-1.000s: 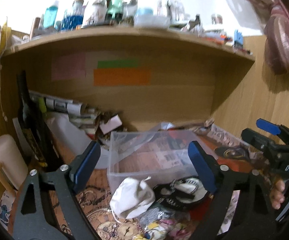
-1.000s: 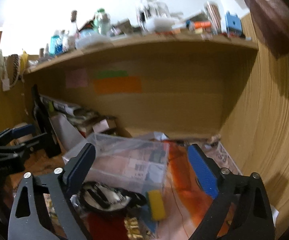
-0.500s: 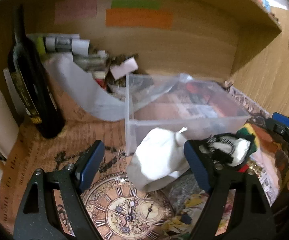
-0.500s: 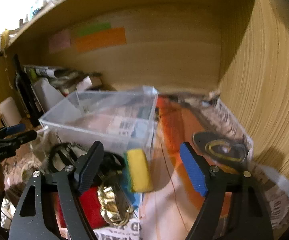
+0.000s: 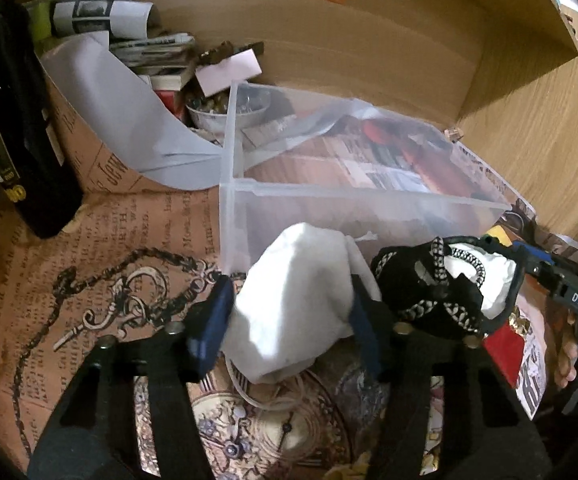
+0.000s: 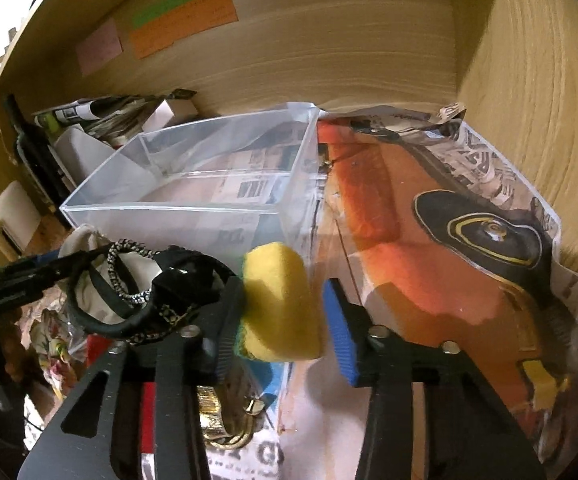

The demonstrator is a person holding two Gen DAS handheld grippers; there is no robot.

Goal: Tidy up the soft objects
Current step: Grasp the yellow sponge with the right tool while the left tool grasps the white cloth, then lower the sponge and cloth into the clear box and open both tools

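Observation:
A white cloth pouch (image 5: pixel 293 308) lies in front of the clear plastic box (image 5: pixel 353 196), between the fingers of my left gripper (image 5: pixel 289 320). Its jaws are closing and both pads press into the cloth. My right gripper (image 6: pixel 281 320) straddles a yellow sponge (image 6: pixel 277 300) by the corner of the clear box (image 6: pixel 169 210). Those jaws are closing too: the left finger touches the sponge, while a thin gap shows at the blue right pad. A black strap bundle (image 5: pixel 441 288) with braided cord lies between the two grippers.
A dark bottle (image 5: pixel 21 140) stands at the left, with rolled papers and a small bowl (image 5: pixel 225 108) behind the box. Wooden walls close in the back and right. A red item (image 5: pixel 501 348) and a gold piece (image 6: pixel 217 420) lie near the strap bundle (image 6: pixel 137 296).
Both grippers have dropped and tipped downward toward the table. The left jaws have narrowed onto the white pouch, the right jaws around the yellow sponge. The upper shelf has left both views.

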